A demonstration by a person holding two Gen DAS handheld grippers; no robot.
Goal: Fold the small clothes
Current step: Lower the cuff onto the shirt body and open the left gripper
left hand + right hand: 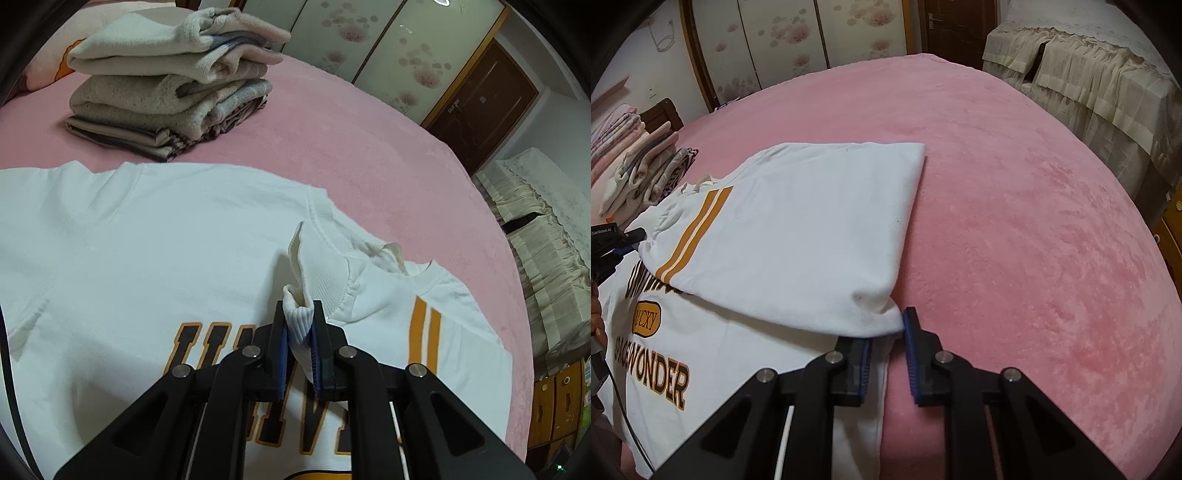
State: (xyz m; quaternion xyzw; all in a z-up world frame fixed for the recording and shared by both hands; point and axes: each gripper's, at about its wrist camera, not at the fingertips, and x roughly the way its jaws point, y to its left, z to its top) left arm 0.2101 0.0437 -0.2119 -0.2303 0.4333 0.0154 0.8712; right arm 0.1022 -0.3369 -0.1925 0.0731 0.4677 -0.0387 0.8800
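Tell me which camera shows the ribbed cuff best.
The left wrist view: the ribbed cuff is central and close, pinched by the left gripper. In the right wrist view the cuff is hidden at the left edge, where only the sweatshirt and its orange stripes show.

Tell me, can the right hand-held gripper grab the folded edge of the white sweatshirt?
Probably yes. The right hand-held gripper is open right at the white sweatshirt's folded edge, with nothing between them. The left hand-held gripper pinches the cuff.
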